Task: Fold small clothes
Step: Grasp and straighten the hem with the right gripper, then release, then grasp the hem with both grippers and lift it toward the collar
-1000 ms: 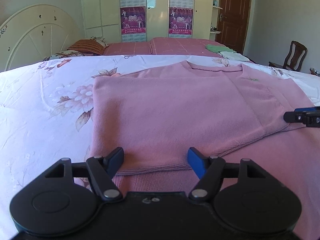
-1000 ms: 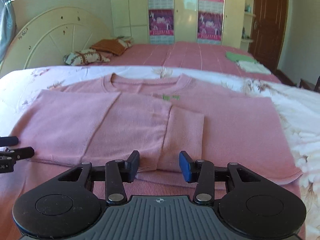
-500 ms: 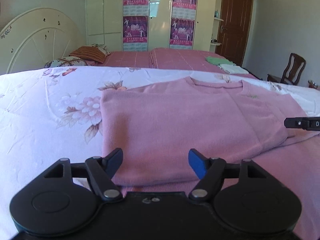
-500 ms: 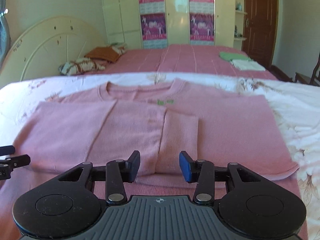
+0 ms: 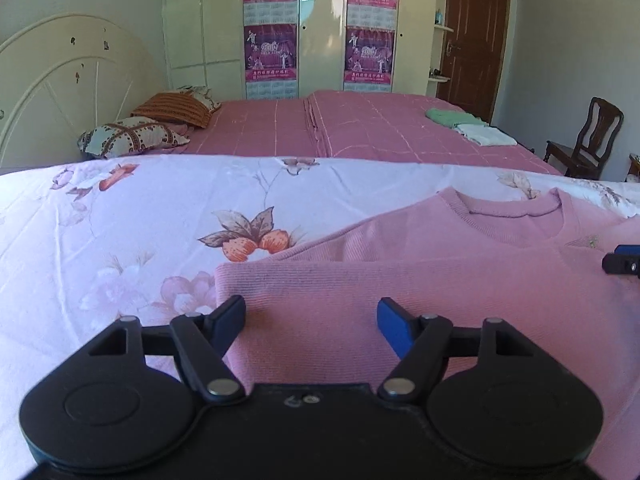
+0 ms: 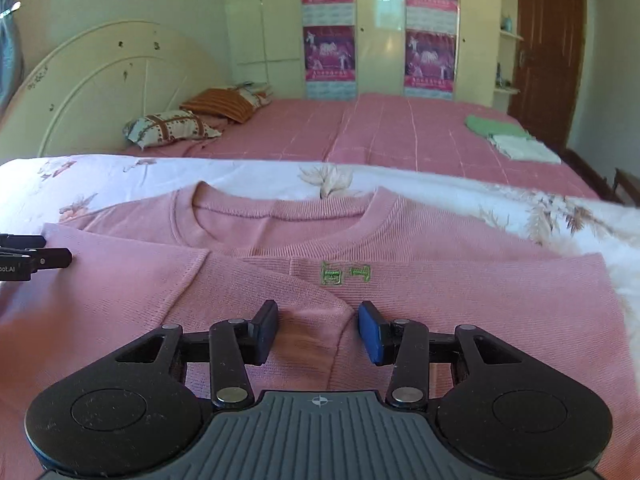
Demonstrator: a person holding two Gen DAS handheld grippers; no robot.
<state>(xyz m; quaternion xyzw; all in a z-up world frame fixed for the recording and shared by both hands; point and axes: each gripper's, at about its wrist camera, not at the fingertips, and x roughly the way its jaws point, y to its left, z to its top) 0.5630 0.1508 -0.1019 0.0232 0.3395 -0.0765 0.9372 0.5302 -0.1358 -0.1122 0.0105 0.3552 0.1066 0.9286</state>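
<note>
A pink knit sweater [image 5: 460,292] lies flat on the floral sheet [image 5: 120,232], collar away from me, with its left side and sleeve folded in over the body. My left gripper [image 5: 311,318] is open and empty, low over the folded left edge near the shoulder. In the right wrist view the sweater [image 6: 460,300] shows a small green logo [image 6: 346,273] below the collar. My right gripper [image 6: 318,326] is open and empty over the end of the folded sleeve. Each gripper's tip shows at the edge of the other's view.
Beyond the sheet is a pink bed [image 5: 360,128] with pillows [image 5: 136,136] at its left and folded green and white cloths [image 5: 468,126] at its right. A wooden chair [image 5: 588,140] stands at the far right. Wardrobes with posters [image 5: 272,40] line the back wall.
Both grippers have moved forward along the sweater, from its hem end toward the collar. Both stayed open and empty. The sweater has not moved.
</note>
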